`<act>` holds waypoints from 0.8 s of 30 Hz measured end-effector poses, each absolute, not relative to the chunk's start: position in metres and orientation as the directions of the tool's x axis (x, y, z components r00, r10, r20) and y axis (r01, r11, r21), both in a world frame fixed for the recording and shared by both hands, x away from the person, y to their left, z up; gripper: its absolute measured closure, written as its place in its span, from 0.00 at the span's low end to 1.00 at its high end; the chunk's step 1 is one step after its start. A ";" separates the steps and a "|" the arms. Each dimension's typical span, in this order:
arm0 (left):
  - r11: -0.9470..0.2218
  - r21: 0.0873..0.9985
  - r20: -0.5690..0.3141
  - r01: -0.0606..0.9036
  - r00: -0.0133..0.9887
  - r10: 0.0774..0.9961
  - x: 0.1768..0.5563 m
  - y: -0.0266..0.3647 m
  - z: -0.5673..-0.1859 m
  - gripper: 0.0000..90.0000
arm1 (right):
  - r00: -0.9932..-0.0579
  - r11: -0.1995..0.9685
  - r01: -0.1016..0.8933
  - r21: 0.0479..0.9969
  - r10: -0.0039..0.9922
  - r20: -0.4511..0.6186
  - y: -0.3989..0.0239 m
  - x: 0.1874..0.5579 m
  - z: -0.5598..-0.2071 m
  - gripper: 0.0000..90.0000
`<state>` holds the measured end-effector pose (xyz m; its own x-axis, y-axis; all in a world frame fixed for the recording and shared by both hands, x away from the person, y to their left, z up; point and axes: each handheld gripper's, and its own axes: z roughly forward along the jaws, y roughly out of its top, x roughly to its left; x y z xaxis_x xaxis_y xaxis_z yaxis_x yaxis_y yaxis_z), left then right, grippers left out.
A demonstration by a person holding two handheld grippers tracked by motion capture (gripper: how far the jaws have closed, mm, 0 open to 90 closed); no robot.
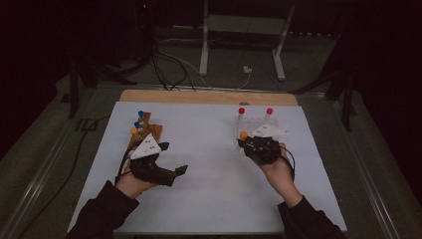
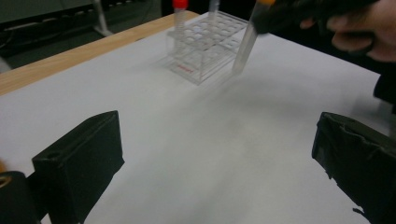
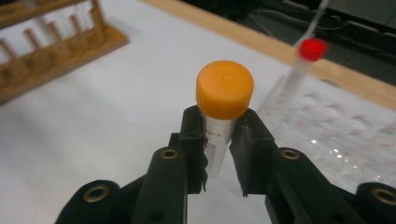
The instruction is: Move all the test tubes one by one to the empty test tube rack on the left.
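The orange-capped tube (image 3: 219, 126) sits clamped between the jaws of the right gripper (image 3: 217, 140), held just below its cap, close beside the clear plastic rack (image 2: 205, 46) on the right side of the white table sheet (image 1: 209, 149). Two red-capped tubes (image 1: 241, 111) stand in that rack. The left gripper (image 1: 171, 162) hovers over the sheet with its jaws wide apart and nothing between them, next to the wooden rack (image 1: 149, 130) holding blue- and orange-capped tubes

Clear plastic tube (image 3: 217, 144) with smooth orange cap, clear plastic rack (image 2: 205, 46), wooden rack (image 3: 51, 60), matt white sheet (image 1: 209, 169)
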<state>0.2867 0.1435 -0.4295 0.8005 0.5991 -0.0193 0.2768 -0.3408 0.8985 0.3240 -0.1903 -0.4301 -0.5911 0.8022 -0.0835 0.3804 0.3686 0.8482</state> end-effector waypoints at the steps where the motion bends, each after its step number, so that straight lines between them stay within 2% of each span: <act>1: -0.342 0.898 -0.023 0.275 0.808 0.589 0.287 0.141 -0.429 0.03 | -0.601 0.375 0.382 0.845 0.795 -0.081 -0.188 0.322 -0.433 0.83; 13: -0.376 0.898 -0.007 0.229 0.862 0.507 0.287 0.108 -0.430 0.06 | -0.690 0.433 0.359 0.827 0.720 -0.077 -0.165 0.298 -0.447 0.83; 22: -0.380 0.904 -0.004 0.194 0.894 0.448 0.288 0.083 -0.428 0.19 | -0.731 0.448 0.343 0.826 0.679 -0.064 -0.154 0.288 -0.448 0.83; 24: -0.382 0.906 0.003 0.183 0.899 0.438 0.288 0.077 -0.427 0.26 | -0.736 0.454 0.336 0.825 0.673 -0.071 -0.152 0.287 -0.448 0.83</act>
